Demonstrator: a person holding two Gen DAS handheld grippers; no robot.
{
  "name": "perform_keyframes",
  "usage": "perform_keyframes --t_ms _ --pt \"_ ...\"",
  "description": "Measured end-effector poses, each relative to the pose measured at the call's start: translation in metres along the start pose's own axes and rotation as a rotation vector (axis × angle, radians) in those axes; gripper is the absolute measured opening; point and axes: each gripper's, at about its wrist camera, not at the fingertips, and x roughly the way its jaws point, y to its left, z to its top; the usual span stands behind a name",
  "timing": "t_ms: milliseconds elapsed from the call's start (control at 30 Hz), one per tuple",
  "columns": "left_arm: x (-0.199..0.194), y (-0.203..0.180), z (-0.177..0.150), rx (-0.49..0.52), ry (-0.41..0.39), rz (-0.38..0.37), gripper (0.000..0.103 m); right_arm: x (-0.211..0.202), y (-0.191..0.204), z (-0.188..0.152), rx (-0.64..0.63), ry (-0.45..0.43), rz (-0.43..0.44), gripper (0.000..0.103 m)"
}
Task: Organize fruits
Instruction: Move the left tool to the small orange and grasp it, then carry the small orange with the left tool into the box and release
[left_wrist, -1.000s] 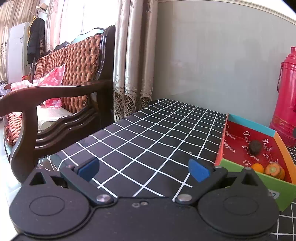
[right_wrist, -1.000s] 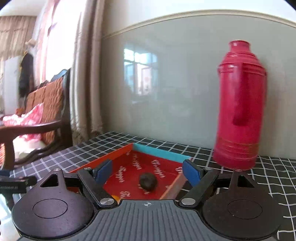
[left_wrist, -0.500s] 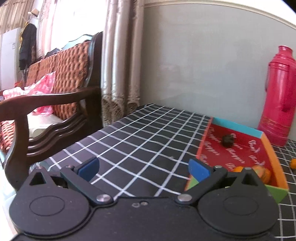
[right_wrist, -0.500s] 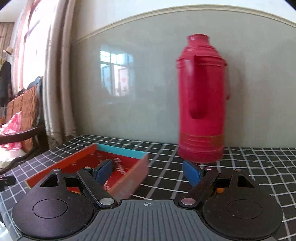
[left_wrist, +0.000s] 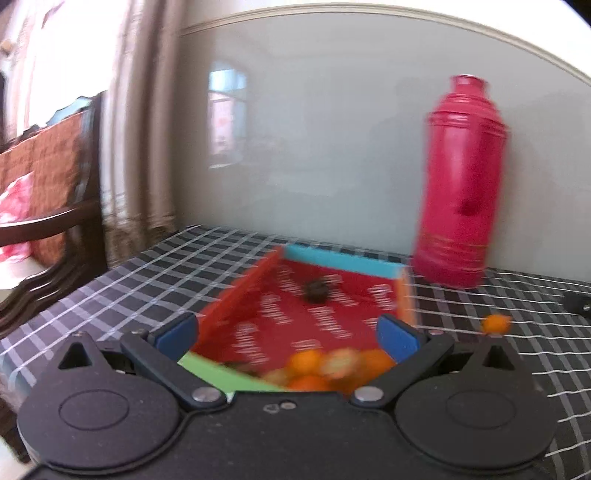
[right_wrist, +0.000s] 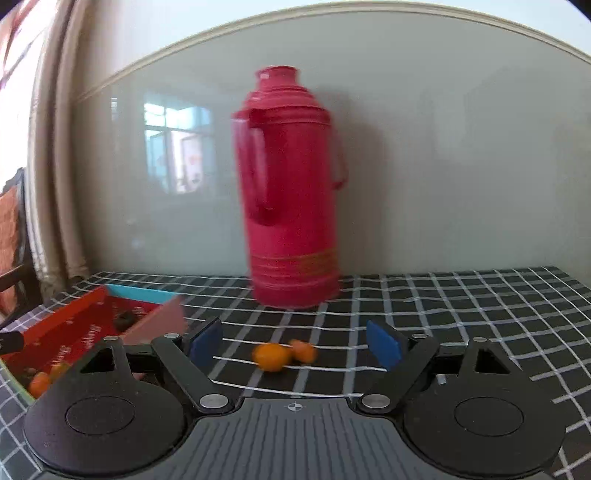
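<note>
Two loose oranges (right_wrist: 279, 355) on the tabletop (right_wrist: 461, 314), touching, dead ahead of the right gripper (right_wrist: 295, 345) and centred in its gap; jaws opening, nothing between the pads yet. Pair's long axis runs across the gap, so probably one fruit per grab. Left gripper (left_wrist: 286, 338) wide open, empty, aimed into the red tray (left_wrist: 236, 301); right clearly the nearer.

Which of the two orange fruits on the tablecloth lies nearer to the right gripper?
The larger orange fruit on the left; the smaller orange fruit lies just behind it, toward the red thermos.
</note>
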Motion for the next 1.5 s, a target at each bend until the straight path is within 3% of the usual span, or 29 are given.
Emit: perform_keyframes --t_ms 300,633,767,1033,1133,1167,1500 --pt "0.011 -0.090 0.000 0.094 -0.040 -0.161 0.096 -0.007 -0.050 -0.005 0.064 -0.012 -0.091 0.085" --pt "0.073 -0.152 -0.009 0.147 0.092 -0.253 0.080 0.018 -0.079 0.002 0.086 0.019 -0.223 0.085" --pt "0.086 -0.169 -0.010 0.194 0.124 -0.276 0.076 0.029 -0.093 0.000 0.132 0.040 -0.234 0.085" --pt "0.121 -0.191 -0.013 0.210 0.193 -0.312 0.055 0.038 -0.096 0.000 0.092 0.063 -0.235 0.085" --pt "0.128 -0.199 -0.016 0.241 0.210 -0.312 0.043 0.035 -0.099 0.000 0.101 0.056 -0.232 0.085" --pt "0.133 -0.202 -0.018 0.252 0.226 -0.315 0.027 0.035 -0.100 0.000 0.103 0.055 -0.232 0.085" --pt "0.104 -0.199 -0.019 0.272 0.179 -0.315 0.027 0.031 -0.104 -0.003 0.136 0.072 -0.216 0.085"
